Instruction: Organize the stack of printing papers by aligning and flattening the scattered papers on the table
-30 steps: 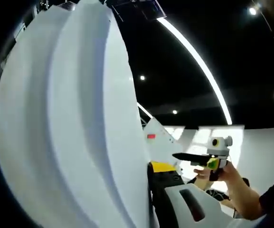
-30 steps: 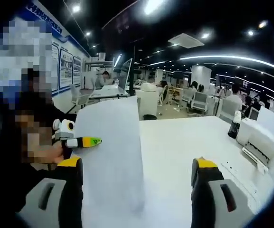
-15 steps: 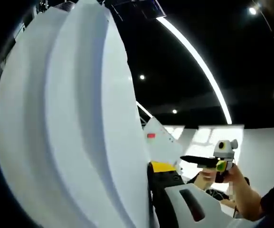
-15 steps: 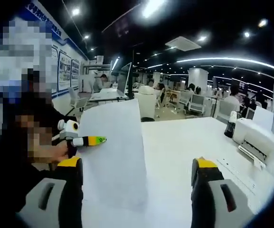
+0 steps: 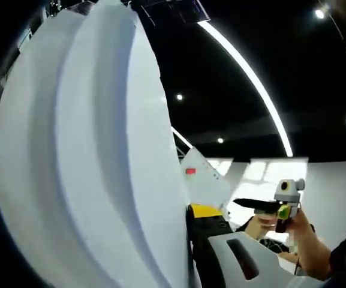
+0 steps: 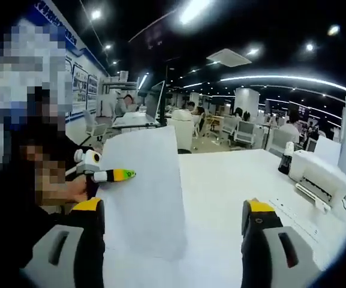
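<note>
one upright paper stack point(image 6: 141, 192) is clamped in the left gripper point(image 6: 114, 176) jaws; right gripper point(image 6: 173, 240) jaws gape beside a printer point(image 6: 316, 179).

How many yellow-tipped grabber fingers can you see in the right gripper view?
3: one finger bottom left, one finger bottom right, and the other gripper's tip against the paper stack. Its second tip may be hidden.

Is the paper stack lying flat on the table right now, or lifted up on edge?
Lifted on edge. In the right gripper view the paper stack stands upright above the white table, with the left claw at its side edge.
</note>
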A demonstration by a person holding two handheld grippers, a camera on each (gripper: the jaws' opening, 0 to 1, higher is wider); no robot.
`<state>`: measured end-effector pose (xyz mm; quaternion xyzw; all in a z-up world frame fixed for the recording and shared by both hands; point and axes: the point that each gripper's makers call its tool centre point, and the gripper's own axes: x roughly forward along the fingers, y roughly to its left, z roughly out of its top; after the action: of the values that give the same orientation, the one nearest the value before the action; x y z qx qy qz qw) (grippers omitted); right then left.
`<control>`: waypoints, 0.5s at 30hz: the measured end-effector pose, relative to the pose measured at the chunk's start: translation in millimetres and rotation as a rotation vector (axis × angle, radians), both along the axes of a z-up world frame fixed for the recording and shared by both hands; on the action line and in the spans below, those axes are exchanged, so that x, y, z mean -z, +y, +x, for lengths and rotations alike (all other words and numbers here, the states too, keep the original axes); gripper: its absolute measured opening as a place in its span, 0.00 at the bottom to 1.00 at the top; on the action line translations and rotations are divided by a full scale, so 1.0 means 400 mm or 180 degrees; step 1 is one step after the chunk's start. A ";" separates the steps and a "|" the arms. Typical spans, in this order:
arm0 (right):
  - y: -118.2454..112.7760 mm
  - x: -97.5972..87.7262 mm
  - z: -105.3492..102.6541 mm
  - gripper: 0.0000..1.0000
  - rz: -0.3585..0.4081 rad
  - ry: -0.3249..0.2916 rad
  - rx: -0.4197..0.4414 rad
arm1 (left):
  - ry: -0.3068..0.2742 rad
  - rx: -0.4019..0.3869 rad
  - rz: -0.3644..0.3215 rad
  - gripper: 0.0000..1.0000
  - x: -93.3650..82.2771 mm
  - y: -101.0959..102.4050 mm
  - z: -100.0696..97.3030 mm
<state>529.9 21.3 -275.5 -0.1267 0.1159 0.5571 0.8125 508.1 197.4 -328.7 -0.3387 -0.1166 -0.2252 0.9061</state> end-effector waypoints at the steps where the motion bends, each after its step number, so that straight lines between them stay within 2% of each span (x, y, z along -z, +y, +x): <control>1: -0.001 0.001 0.000 0.90 -0.0002 0.0000 0.0002 | 0.0000 0.0000 0.0000 0.07 0.000 0.000 0.000; 3: -0.002 0.002 0.000 0.90 -0.0006 0.0001 0.0006 | 0.0000 0.0000 0.0000 0.07 0.000 0.000 0.000; 4: -0.018 0.025 -0.007 0.90 -0.0084 -0.0003 0.0050 | 0.0002 0.0001 0.0005 0.07 0.000 -0.001 0.000; 15: -0.062 0.041 -0.023 0.90 -0.0081 -0.0001 0.0126 | -0.0001 0.0003 0.0003 0.07 -0.001 -0.001 0.000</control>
<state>520.7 -3.4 -291.9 -0.1347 0.1253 0.5393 0.8218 508.1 196.9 -328.3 -0.3383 -0.1164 -0.2257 0.9061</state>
